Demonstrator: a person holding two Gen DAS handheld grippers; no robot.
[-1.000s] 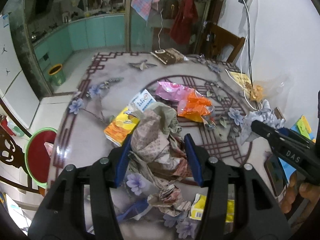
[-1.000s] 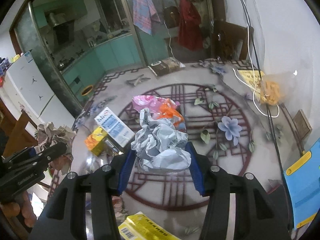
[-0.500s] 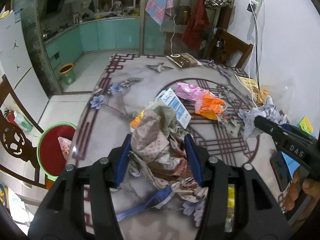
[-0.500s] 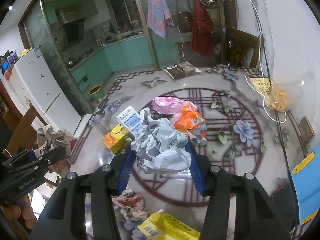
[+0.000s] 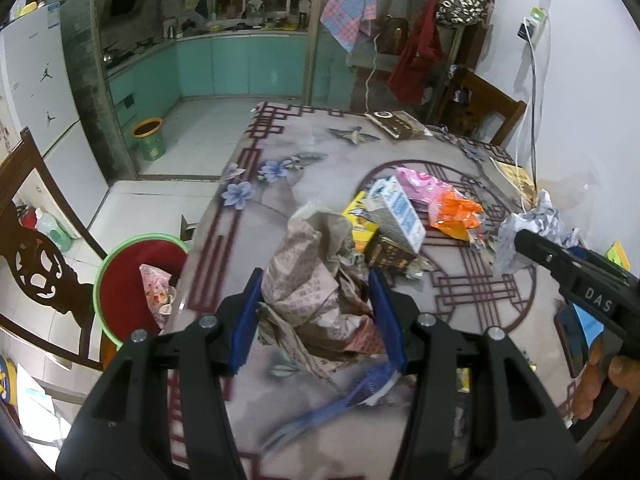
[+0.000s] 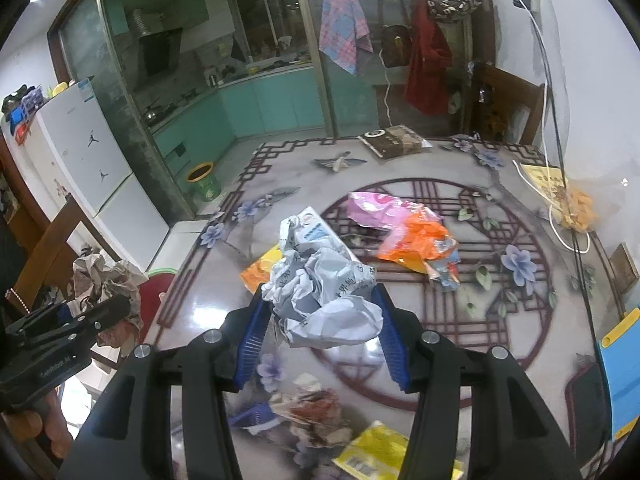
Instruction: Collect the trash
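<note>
Since a second earlier I had carried both loads away from the heap: the left gripper point(image 5: 316, 312) had swung over the table's point(image 5: 280, 200) left edge, toward the red basin with the green rim point(image 5: 132, 280) on the floor, and the right gripper point(image 6: 320, 320) had lifted higher above the tabletop. The left one was clenched on a brownish crumpled paper wad point(image 5: 316, 280), its blue pads pressed against both sides. The right one was grasping a white printed paper ball point(image 6: 324, 292) the same way. On the table lay the pink wrapper point(image 6: 376, 208), the orange wrapper point(image 6: 416, 244), a blue-and-white carton point(image 5: 396, 216), a yellow box point(image 5: 362, 228) and a blue fly swatter point(image 5: 340, 400) near my edge.
</note>
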